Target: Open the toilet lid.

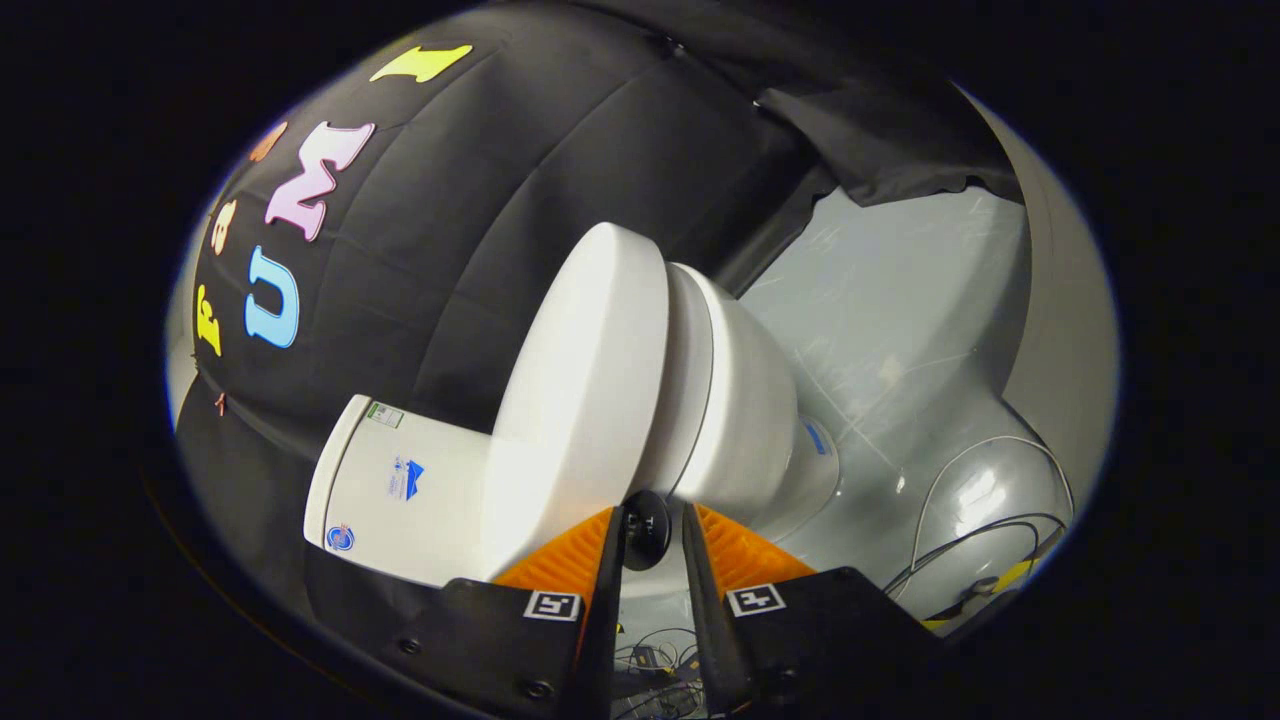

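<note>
Grey floor (900,330), black cloth wall behind | white toilet (720,400) just ahead of fingers, toilet lid (585,380) down | hand-held gripper (652,535) fingers parted narrowly, a small black knob (645,530) between them, grip uncertain.

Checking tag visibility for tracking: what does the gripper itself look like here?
The handheld two-finger gripper has tapered fingers with ribbed pads, and each base block carries a square black-and-white fiducial tag, plus screw heads. Its fingertips flank a small black round knob at the edge of the white toilet lid.
</note>
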`<state>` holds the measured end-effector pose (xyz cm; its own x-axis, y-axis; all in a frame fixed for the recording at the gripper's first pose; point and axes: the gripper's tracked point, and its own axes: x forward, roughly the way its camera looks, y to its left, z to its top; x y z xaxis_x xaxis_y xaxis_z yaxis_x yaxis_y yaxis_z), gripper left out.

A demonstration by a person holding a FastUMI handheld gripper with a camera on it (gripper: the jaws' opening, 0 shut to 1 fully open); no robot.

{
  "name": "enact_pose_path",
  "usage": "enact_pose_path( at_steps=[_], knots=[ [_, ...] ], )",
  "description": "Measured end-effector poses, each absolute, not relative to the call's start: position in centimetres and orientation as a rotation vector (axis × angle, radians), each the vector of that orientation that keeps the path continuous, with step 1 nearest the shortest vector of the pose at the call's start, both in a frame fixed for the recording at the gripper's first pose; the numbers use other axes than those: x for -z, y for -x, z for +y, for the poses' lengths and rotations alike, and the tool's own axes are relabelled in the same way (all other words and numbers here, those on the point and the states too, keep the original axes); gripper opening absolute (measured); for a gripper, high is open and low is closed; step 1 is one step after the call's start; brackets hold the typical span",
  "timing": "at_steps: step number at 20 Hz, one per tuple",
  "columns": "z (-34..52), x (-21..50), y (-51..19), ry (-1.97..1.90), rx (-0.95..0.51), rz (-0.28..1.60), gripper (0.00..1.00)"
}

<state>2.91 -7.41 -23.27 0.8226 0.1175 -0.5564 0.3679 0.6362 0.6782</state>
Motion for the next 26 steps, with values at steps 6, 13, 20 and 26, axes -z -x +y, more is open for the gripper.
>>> enact_pose_path(
  at_steps=[6, 13, 20, 26],
  knots=[
    [-7.8, 21.6, -2.3, -0.932, 0.134, 0.598, 0.18],
    [-6.4, 22.6, -2.7, -0.951, 0.096, 0.590, 0.17],
    [-6.7, 22.5, -2.7, -1.039, 0.127, 0.567, 0.05],
    [-6.3, 20.9, -3.0, -0.962, 0.174, 0.564, 0.05]
  ],
)
